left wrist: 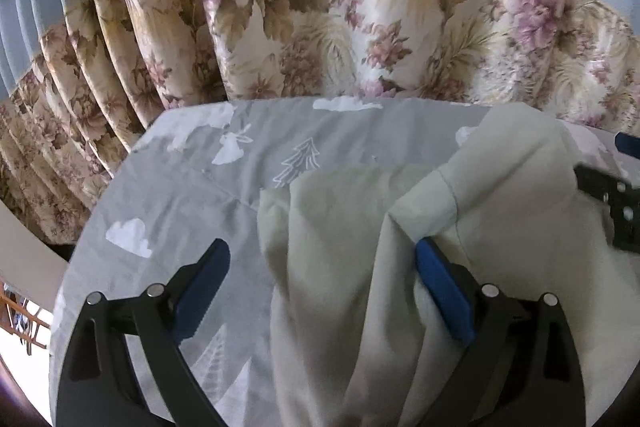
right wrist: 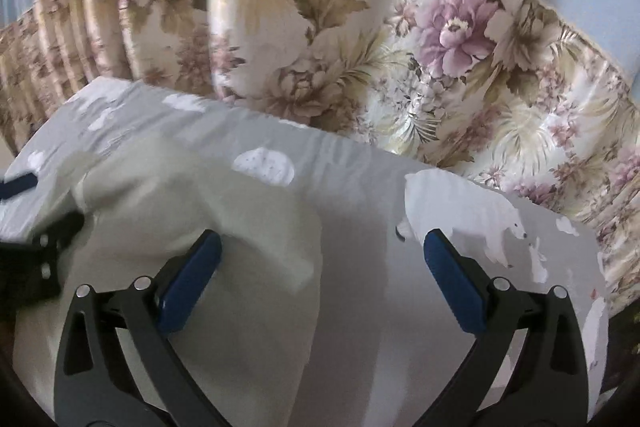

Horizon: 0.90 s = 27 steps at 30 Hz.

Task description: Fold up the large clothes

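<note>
The left tool stood wide open over the table, which was covered in a grey sheet printed with white clouds, trees and animals. A cream garment lay bunched in soft ridges on the sheet, and one of those ridges ran up between the two blue pads without being pinched. The right-hand pad pressed against a fold of the cloth, while the left-hand pad hung over bare sheet, clear of the garment. From the left wrist view the garment filled the middle and right of the table, reaching toward the far edge where the flowered curtain hung behind. The right tool was also spread wide and gripped nothing. Its left pad sat at, perhaps touching, the garment's right side, though the blur in that view kept contact from being certain; its right pad hovered above bare sheet beside a printed white bear. In the right wrist view the garment lay toward the left part of the table, short of the far edge. Each tool showed at the edge of the other's view, close beside the garment.
</note>
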### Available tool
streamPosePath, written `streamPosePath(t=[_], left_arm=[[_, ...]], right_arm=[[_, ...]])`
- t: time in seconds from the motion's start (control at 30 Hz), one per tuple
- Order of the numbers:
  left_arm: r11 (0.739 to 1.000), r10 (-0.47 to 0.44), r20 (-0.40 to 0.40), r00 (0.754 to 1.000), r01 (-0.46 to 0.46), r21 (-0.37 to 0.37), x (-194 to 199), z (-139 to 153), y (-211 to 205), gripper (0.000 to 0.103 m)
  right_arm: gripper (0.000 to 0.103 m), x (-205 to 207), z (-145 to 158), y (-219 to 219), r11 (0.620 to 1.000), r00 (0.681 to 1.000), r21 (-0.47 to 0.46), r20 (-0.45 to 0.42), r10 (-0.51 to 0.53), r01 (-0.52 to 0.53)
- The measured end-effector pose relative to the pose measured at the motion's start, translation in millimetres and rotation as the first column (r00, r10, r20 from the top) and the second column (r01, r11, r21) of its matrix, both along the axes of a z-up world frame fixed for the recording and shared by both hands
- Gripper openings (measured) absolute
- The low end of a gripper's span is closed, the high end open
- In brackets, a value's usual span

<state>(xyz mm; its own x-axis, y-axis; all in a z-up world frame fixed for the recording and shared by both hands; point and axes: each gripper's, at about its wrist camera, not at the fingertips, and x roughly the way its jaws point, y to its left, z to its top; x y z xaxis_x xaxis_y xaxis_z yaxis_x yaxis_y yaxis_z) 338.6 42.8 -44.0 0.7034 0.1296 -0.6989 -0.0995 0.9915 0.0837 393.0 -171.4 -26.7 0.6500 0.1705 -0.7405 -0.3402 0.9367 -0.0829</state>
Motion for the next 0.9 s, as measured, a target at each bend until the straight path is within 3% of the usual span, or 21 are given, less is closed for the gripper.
streamPosePath(t=[0.13,0.23,0.3,0.4,0.5,0.9], left_arm=[[0.999,-0.026,0.047,0.999,0.027,-0.027,-36,22,10,0.094],[0.999,-0.023,0.076,0.997,0.025,-0.035,-72,33,21,0.094],[0.999,-0.026,0.09,0.996,0.03,-0.043,-95,38,24,0.094],[0.996,-0.02,0.089,0.996,0.028,-0.089,-125,40,27,0.094],[0.994,-0.015,0.097,0.995,0.025,-0.106,-145,36,21,0.094],[0.99,-0.027,0.072,0.997,0.037,-0.135,-157,20,-2,0.094]], right_arm=[[0.1,-47,15,-23,0.994,0.999,0.101,0.011,0.042,-0.043],[0.1,-85,20,-27,0.998,0.991,-0.028,0.12,0.06,-0.057],[0.1,-107,21,-37,0.997,0.986,-0.062,0.157,0.056,-0.047],[0.1,-134,23,-55,1.0,0.988,-0.015,0.15,0.024,-0.022],[0.1,-155,17,-63,0.999,0.996,0.054,0.089,0.0,-0.005],[0.1,-187,29,-53,0.993,0.996,0.121,0.085,-0.016,0.005]])
